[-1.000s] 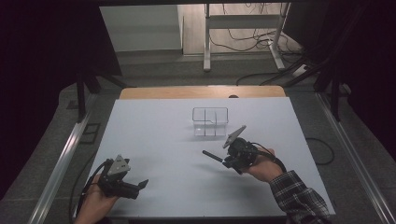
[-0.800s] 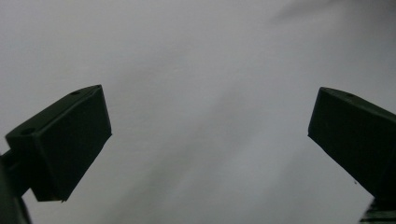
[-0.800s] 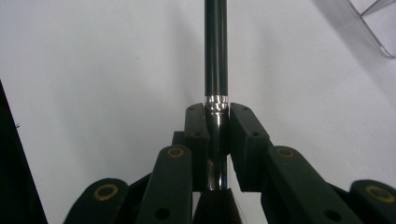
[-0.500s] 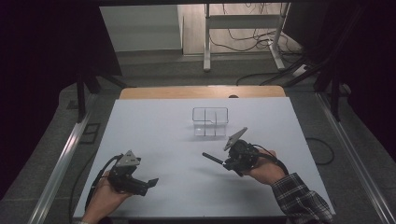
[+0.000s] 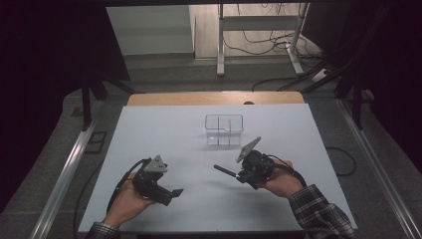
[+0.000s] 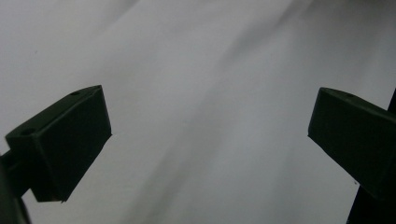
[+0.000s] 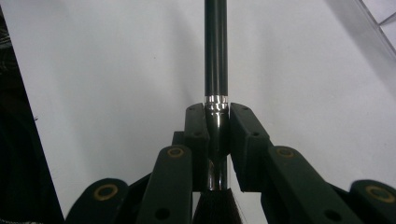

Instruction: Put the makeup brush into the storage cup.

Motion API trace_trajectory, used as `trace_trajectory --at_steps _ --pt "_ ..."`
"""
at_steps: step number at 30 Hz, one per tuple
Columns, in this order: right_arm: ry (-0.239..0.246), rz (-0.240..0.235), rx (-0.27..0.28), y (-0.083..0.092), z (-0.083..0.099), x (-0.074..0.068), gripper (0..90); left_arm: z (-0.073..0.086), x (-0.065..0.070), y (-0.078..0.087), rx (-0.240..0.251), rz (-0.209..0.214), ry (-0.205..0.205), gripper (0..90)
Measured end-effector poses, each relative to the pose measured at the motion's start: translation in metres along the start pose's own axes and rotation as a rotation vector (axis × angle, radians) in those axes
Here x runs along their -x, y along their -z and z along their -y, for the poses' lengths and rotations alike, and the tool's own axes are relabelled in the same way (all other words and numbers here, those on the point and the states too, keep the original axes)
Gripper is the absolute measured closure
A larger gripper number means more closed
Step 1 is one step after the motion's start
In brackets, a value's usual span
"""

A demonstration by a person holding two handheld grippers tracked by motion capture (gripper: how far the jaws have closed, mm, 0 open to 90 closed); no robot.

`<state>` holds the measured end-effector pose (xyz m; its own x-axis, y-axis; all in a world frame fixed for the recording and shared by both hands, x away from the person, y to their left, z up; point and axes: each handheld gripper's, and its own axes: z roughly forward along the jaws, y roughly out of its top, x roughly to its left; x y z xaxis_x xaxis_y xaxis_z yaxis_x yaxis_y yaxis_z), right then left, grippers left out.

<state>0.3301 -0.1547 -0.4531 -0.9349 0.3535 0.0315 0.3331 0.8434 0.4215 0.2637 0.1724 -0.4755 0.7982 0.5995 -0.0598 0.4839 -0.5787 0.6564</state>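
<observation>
Clearly the right tool is clenched on a black brush; the left tool stands released over the white counter.

Slim black brush with a shiny metal ferrule, clamped at the ferrule between the right tongs, dark bristles toward the hand, handle jutting out level above the white worktop

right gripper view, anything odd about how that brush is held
Slightly. The right claw clamps the brush at its silver ferrule, bristles back toward the camera and the black handle pointing out ahead. The grip looks centred and straight. Nothing spilled or damaged on the white table.
</observation>
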Motion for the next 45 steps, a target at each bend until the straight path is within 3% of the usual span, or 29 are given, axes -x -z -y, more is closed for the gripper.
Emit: trace_trajectory --at_steps 5,13,19,31,40,45 --pt "0.007 -0.004 -0.001 -0.001 -0.001 -0.002 77.5 -0.01 0.004 -0.011 -0.014 0.007 -0.028 0.1" --pt "0.027 -0.021 -0.006 -0.002 -0.005 -0.007 77.5 -0.027 0.012 -0.029 -0.044 0.012 -0.106 0.4" --pt "0.039 -0.035 -0.002 -0.003 -0.009 -0.012 77.6 -0.036 0.014 -0.038 -0.053 0.028 -0.136 1.6" --pt "0.066 -0.057 -0.002 -0.004 -0.016 -0.02 77.6 -0.048 0.022 -0.05 -0.033 0.019 -0.194 5.5" --pt "0.081 -0.077 -0.015 -0.005 -0.021 -0.028 77.5 -0.054 0.031 -0.059 -0.039 0.018 -0.281 18.6" --pt "0.089 -0.086 -0.02 -0.007 -0.022 -0.031 77.5 -0.057 0.037 -0.061 -0.045 0.037 -0.325 29.3"
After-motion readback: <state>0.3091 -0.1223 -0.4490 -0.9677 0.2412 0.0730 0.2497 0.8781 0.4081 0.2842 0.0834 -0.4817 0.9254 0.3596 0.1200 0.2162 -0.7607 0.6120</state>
